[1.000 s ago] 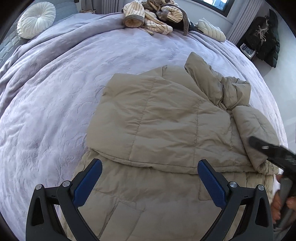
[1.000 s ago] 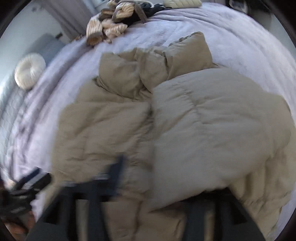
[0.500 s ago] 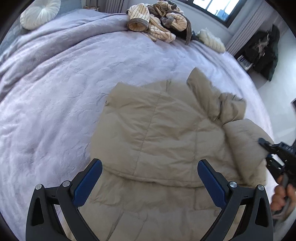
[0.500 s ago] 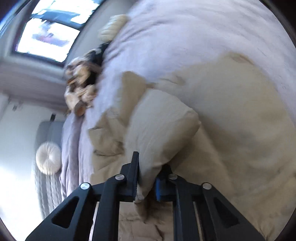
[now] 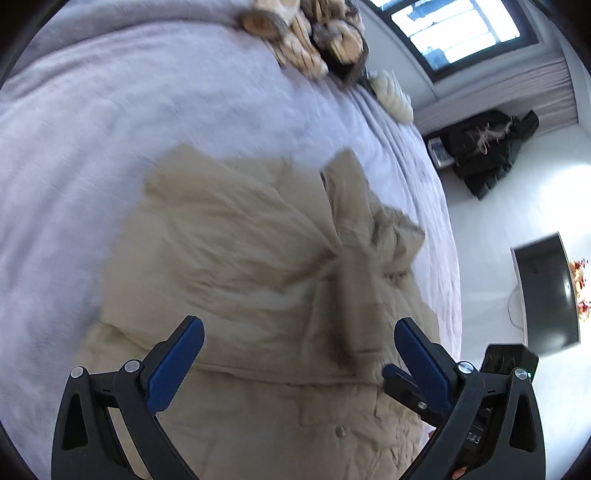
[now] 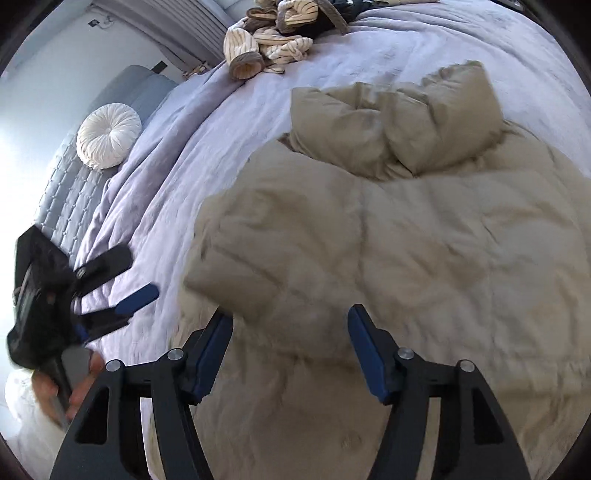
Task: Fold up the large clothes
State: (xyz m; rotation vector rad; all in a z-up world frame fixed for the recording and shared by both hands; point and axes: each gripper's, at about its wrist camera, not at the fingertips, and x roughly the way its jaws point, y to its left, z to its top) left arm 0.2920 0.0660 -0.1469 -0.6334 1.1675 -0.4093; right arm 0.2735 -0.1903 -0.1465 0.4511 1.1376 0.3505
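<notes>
A beige puffer jacket (image 5: pixel 236 266) lies spread on the lilac bed cover (image 5: pixel 92 129). One sleeve (image 5: pixel 354 295) is folded across its body, blurred in the left wrist view. My left gripper (image 5: pixel 299 350) hovers open over the jacket's near hem with nothing between its blue pads. In the right wrist view the jacket (image 6: pixel 388 251) fills the middle, its bunched hood (image 6: pixel 406 122) at the far end. My right gripper (image 6: pixel 291 347) hangs just above the fabric; its jaws are opening and nothing is between them. The left gripper (image 6: pixel 133 275) shows there too, open, off the jacket's left edge, held by a hand (image 6: pixel 74 384).
A pile of striped clothes (image 6: pixel 273 40) lies at the bed's far side, and a round white cushion (image 6: pixel 109 134) sits by the grey headboard. Beyond the bed's right edge are a black coat (image 5: pixel 487 147) on the floor, a dark screen (image 5: pixel 546 291) and a window (image 5: pixel 458 29).
Half a second ago my right gripper was shut on the sleeve and held it up. Now the sleeve lies across the jacket and the jaws stand apart. The left view has swung to the right.
</notes>
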